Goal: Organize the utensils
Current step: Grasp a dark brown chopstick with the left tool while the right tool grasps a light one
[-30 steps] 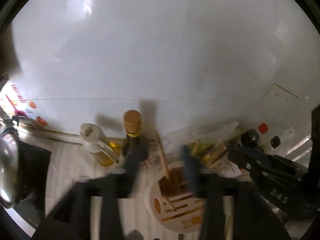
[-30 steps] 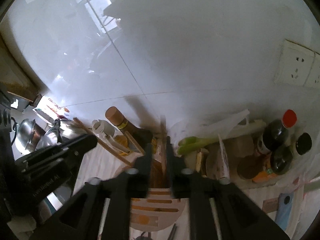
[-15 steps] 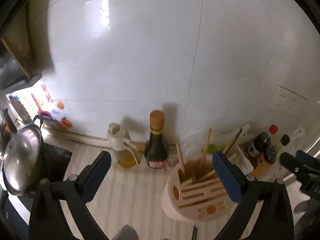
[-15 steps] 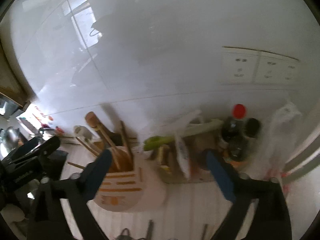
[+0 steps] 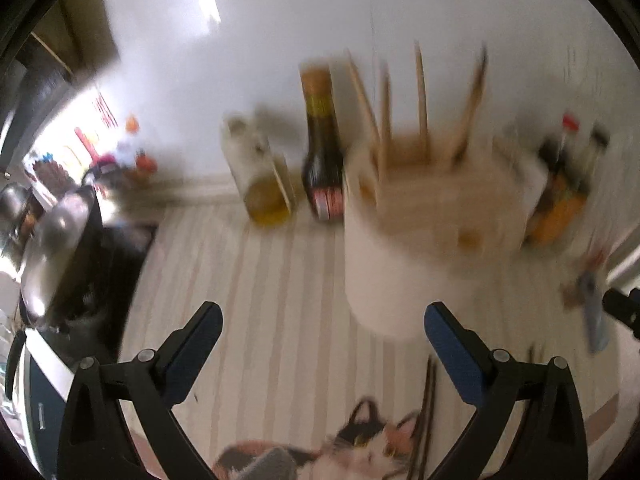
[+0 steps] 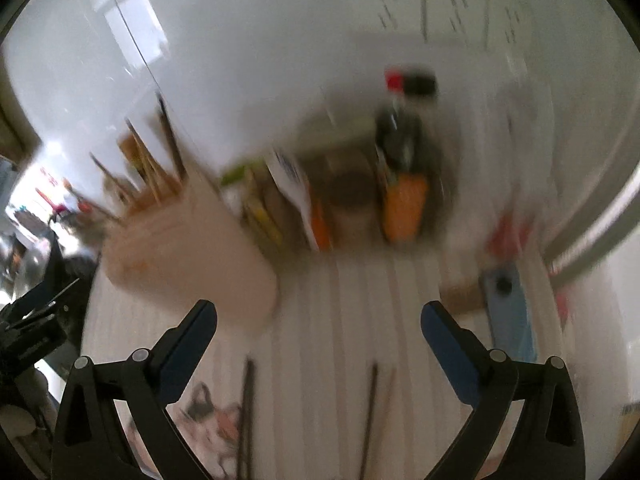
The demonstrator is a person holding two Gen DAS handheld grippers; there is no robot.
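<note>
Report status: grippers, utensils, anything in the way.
Left gripper open, empty. Right gripper open, empty. Chopsticks loose on counter; holder already has several. Nothing between grippers and chopsticks; frames blurred.

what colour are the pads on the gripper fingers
Blue pads on black fingers, on both the left gripper and right gripper; clearest in the left wrist view.
</note>
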